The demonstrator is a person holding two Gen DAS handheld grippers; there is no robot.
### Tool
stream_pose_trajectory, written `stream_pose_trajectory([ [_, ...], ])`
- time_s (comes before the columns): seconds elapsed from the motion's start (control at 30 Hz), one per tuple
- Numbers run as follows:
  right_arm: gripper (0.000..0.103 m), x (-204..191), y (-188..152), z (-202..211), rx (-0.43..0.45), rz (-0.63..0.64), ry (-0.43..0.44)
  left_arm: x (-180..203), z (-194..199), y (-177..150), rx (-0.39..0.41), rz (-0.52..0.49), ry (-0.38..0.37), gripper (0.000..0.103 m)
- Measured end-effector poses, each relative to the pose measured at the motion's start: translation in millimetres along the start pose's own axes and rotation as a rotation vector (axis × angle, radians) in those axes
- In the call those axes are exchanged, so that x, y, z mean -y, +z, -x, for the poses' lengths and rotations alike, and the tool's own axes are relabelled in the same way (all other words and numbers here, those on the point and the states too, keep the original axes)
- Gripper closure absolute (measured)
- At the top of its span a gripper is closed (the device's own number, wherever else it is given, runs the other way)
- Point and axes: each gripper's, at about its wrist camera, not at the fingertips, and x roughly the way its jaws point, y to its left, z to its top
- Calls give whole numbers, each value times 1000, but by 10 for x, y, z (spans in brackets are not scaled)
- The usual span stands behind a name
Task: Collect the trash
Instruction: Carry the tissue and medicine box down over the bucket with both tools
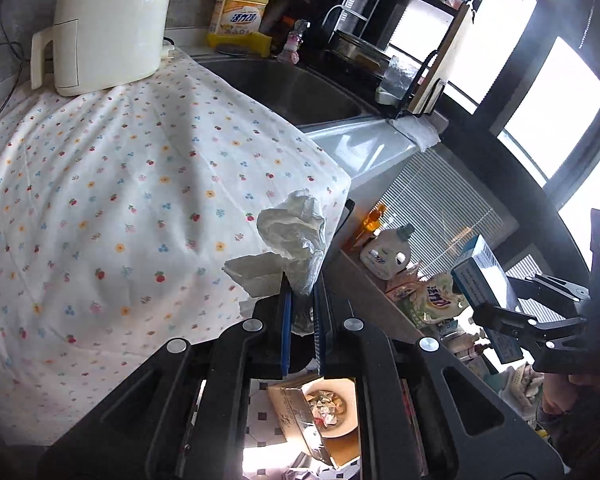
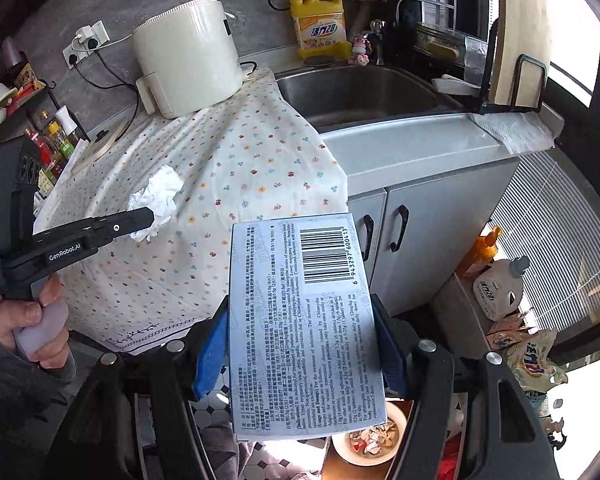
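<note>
My left gripper (image 1: 303,300) is shut on a crumpled white tissue (image 1: 294,236) and holds it above the edge of the flowered cloth (image 1: 112,184); it also shows in the right wrist view (image 2: 150,216) with the tissue (image 2: 158,196). My right gripper (image 2: 302,344) is shut on a pale blue medicine box (image 2: 300,320) with a barcode, held out past the counter edge; the box also shows in the left wrist view (image 1: 486,292). Below on the floor is a round bin (image 2: 370,440) with scraps in it, also seen between the left fingers (image 1: 332,408).
A white appliance (image 2: 188,56) stands on the cloth at the back. A steel sink (image 2: 360,88) with a yellow detergent bottle (image 2: 320,20) lies beyond. Grey cabinet doors (image 2: 420,232) are below. Bottles and bags (image 2: 500,288) crowd a low shelf at right. A cardboard box (image 1: 300,412) is by the bin.
</note>
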Motion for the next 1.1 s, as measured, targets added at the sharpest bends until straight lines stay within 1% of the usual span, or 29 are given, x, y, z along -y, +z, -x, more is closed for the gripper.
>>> stream_pose_trajectory([
  [0.1, 39, 381, -382, 95, -26, -17, -3, 495, -185, -304, -45, -16, -8, 93],
  [0.17, 39, 604, -630, 131, -49, -29, -4, 747, -307, -510, -84, -8, -13, 93],
  [0.27, 39, 883, -990, 151, -96, -59, -9, 1031, -453, -770, -140, 4, -17, 93],
  [0.43, 39, 1208, -1537, 65, -170, -105, -12, 1342, -728, -1120, -239, -27, -22, 93],
  [0.53, 39, 1327, -1815, -68, -206, -142, -14, 1430, -882, -1294, -294, -47, -26, 93],
  [0.67, 39, 1449, -2163, -319, -258, -191, -37, 1480, -1142, -1521, -365, -68, -31, 93],
  [0.87, 39, 1628, -2655, -803, -331, -252, -76, 1451, -1637, -1900, -470, -93, -44, 93],
  [0.93, 39, 1702, -2807, -985, -355, -289, -77, 1420, -1823, -2032, -503, -96, -46, 93],
  [1.0, 39, 1761, -2952, -1156, -367, -316, -80, 1398, -1986, -2175, -528, -103, -51, 93],
  [1.1, 38, 1815, -3143, -1429, -391, -324, -93, 1346, -2229, -2361, -562, -97, -62, 93],
])
